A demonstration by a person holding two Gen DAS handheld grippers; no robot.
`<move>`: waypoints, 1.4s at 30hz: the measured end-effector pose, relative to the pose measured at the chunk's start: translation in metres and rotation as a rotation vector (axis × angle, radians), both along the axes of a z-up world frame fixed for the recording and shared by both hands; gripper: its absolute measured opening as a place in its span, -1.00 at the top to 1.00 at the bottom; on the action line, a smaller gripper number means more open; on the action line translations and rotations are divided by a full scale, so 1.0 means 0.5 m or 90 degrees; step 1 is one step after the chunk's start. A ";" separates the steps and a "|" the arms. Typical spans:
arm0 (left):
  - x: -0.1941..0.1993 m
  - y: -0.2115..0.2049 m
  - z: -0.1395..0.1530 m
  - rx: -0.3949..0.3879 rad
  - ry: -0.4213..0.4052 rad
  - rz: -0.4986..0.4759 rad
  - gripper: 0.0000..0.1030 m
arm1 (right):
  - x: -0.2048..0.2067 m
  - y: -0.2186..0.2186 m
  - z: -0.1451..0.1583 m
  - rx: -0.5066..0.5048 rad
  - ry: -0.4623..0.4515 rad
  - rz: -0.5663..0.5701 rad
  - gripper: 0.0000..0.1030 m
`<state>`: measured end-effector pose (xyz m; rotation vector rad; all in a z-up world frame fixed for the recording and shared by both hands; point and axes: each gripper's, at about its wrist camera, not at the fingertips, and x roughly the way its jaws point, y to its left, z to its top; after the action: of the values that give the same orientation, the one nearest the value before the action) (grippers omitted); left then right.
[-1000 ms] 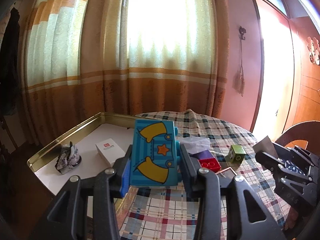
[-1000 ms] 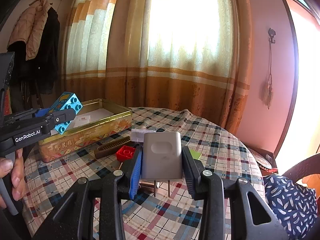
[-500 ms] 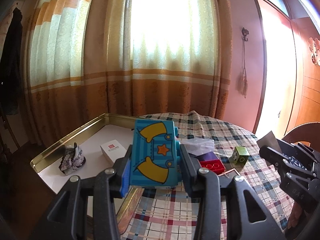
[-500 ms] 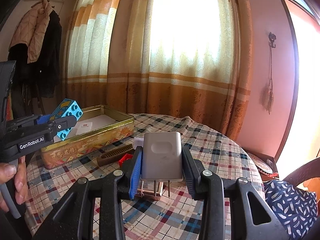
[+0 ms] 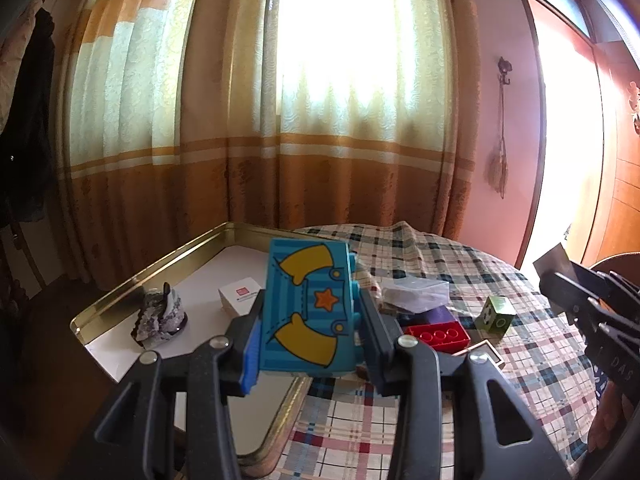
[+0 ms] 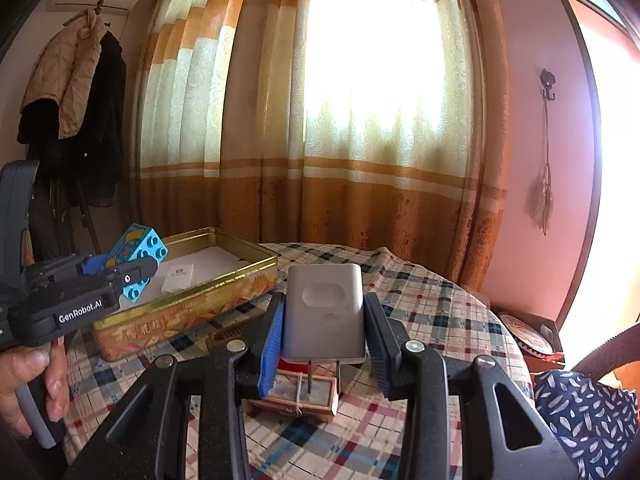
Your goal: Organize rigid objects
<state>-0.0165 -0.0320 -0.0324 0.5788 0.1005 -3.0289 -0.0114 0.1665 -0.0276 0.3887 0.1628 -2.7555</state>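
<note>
The left gripper (image 5: 310, 320) is clamped on a blue toy brick (image 5: 308, 308), a studded plastic block printed with yellow shapes and an orange star, held in the air above the near edge of the gold tin box (image 5: 132, 284). In the box, on its white lining, lie a small white carton (image 5: 240, 298) near the middle and a crumpled grey-and-white piece (image 5: 160, 316) toward its left edge.

The right gripper (image 6: 325, 320) grips a smooth grey plug adapter (image 6: 325, 312), prongs pointing down, above a small string-tied wooden box (image 6: 296, 396) on the checked tablecloth (image 6: 440, 312).

Past the tin's right side lie a red studded brick (image 5: 438, 336), a green die (image 5: 496, 314) and a clear plastic box (image 5: 416, 294), all near one another toward the table's middle.

Both grippers point slightly downward. A hand (image 6: 28, 380) wraps the left gripper's handle.
</note>
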 end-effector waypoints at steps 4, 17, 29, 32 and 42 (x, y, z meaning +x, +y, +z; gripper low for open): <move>-0.001 -0.005 0.000 0.000 0.000 0.003 0.20 | -0.004 -0.016 0.000 0.003 0.002 0.009 0.21; -0.008 -0.024 0.000 0.004 -0.002 0.017 0.20 | -0.012 -0.063 0.000 -0.003 -0.005 0.032 0.21; -0.016 -0.056 -0.002 0.011 -0.005 0.047 0.20 | -0.016 -0.100 -0.002 -0.014 -0.017 0.054 0.21; -0.020 -0.067 -0.005 0.017 -0.009 0.054 0.20 | -0.018 -0.103 -0.003 -0.015 -0.020 0.056 0.21; -0.024 -0.086 -0.008 0.019 -0.012 0.065 0.20 | -0.022 -0.132 -0.005 -0.015 -0.028 0.075 0.21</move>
<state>-0.0282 -0.0750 -0.0362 0.5856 0.1696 -2.9267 -0.0227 0.1003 -0.0302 0.4194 0.1382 -2.6284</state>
